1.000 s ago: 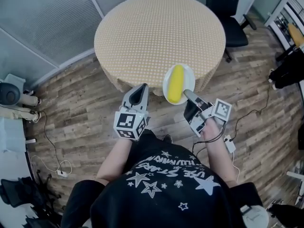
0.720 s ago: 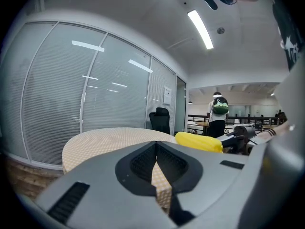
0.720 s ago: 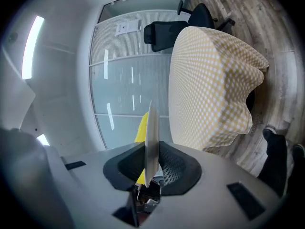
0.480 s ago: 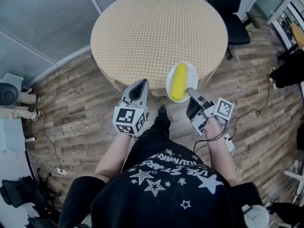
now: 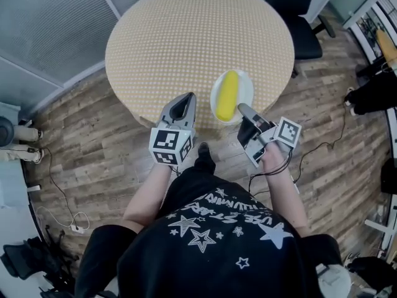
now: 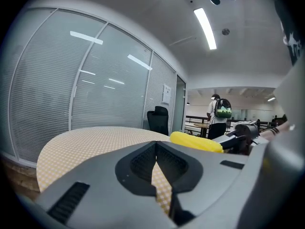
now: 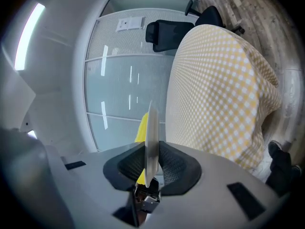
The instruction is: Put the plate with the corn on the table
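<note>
- Jaws of the right gripper point(image 5: 243, 112) pinch the near rim of the plate point(image 5: 245, 88). In the right gripper view the thin rim stands edge-on between the ribbed pads, so one narrow bite carries the whole plate.
- Left gripper point(image 5: 185, 99) has its jaws pressed together with nothing between them. It sits at about 9 o'clock from the plate, near it but apart, and gives it no support.
- Corn point(image 5: 227, 95) lies lengthwise across the middle of the plate, loose, pointing from 6 to 12 o'clock.
- The plate is over the table point(image 5: 186, 42) at roughly its 5 o'clock edge. It looks carried just above the checked cloth rather than resting on it, though the head view does not settle that.
- Risks as I judge them:
  - With only one edge held, the far side could sag, and a tilt would roll the corn off.
  - Set down this close to the rim, where the cloth drapes away, the plate could tip to the floor when the jaws let go.
  - It wants to go further in, toward 12 o'clock, and stay level.
</note>
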